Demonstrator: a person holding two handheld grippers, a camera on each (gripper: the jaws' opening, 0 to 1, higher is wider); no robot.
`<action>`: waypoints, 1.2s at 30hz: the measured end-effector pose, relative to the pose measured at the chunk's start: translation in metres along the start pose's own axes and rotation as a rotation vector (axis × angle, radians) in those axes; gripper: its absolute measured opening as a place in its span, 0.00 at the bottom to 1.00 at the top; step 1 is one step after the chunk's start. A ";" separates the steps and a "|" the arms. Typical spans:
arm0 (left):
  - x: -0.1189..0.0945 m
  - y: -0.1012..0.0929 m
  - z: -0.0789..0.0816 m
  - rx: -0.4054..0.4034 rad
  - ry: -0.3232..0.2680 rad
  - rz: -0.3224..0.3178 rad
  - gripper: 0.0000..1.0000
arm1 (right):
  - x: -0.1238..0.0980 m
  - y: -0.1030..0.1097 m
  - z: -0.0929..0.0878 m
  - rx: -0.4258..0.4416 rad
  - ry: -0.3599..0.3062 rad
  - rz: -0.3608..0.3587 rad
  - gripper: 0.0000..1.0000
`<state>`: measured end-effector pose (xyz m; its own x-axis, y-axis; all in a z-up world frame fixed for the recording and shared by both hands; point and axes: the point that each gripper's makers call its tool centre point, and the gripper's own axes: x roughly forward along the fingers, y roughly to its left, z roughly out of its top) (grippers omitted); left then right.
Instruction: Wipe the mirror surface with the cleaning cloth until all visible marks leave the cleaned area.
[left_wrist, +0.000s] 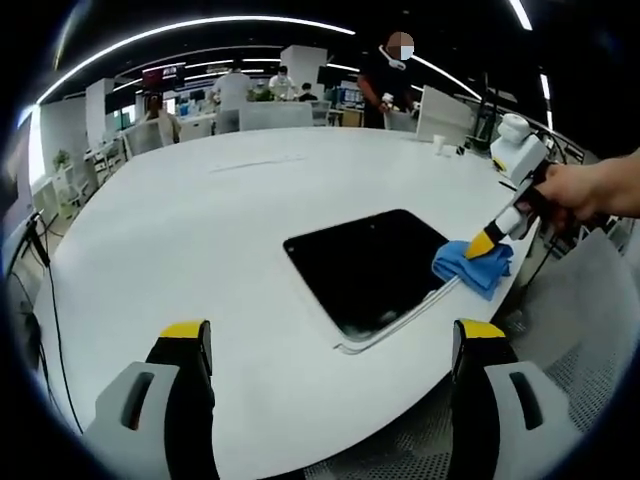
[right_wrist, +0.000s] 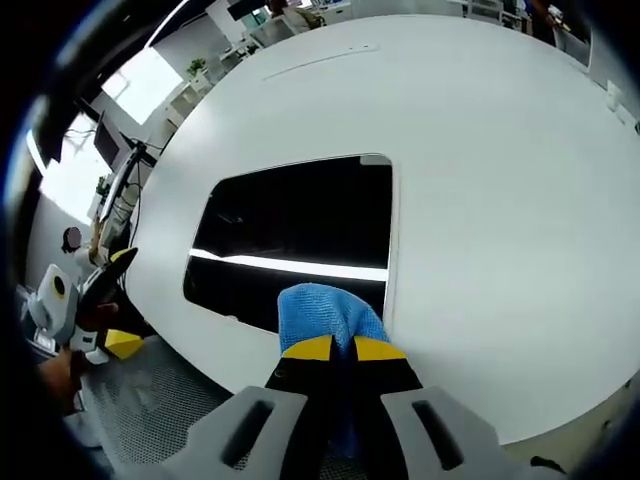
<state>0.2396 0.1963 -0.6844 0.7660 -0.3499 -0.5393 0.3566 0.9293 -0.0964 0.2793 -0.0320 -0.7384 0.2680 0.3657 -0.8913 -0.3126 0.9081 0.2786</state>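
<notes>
We had the cleaning cloth (right_wrist: 325, 315) clamped in the right hand-held gripper (right_wrist: 333, 348), whose yellow-tipped jaws were closed tight on the blue fabric. In the right gripper view the cloth bunched forward of the jaws and rested on the near edge of the mirror (right_wrist: 300, 235). In the left gripper view the same cloth (left_wrist: 473, 265) sat at the mirror's right-hand corner, with the right hand-held gripper (left_wrist: 487, 243) coming down on it from a person's hand (left_wrist: 580, 190).

The mirror (left_wrist: 365, 265) lay flat on the white table (left_wrist: 200, 220), close to the table's near edge. It looked dark and reflected a bright strip of ceiling light across its lower part.

The left hand-held gripper (left_wrist: 335, 345) held nothing. Its jaws stood wide apart over the table, well short of the mirror.

We judged the wiping to be under way but not finished. The cloth covered only one corner, and most of the glass lay beyond it. We could not make out any marks on the surface at this size, so we could not say how much had been cleaned. Both the mirror and the cloth were in plain sight on the table.
</notes>
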 end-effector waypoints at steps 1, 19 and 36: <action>0.000 0.000 0.000 0.000 -0.002 0.000 0.99 | 0.000 -0.001 0.000 0.001 -0.002 -0.001 0.00; -0.001 0.006 0.000 0.015 0.000 0.021 0.99 | 0.008 -0.006 0.023 0.013 -0.005 -0.008 0.00; -0.003 0.015 0.006 0.030 -0.040 0.051 0.99 | 0.021 -0.014 0.066 0.008 -0.028 -0.043 0.00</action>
<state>0.2460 0.2101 -0.6794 0.8042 -0.3071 -0.5089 0.3319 0.9423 -0.0443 0.3496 -0.0238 -0.7380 0.3067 0.3320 -0.8920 -0.2927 0.9247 0.2435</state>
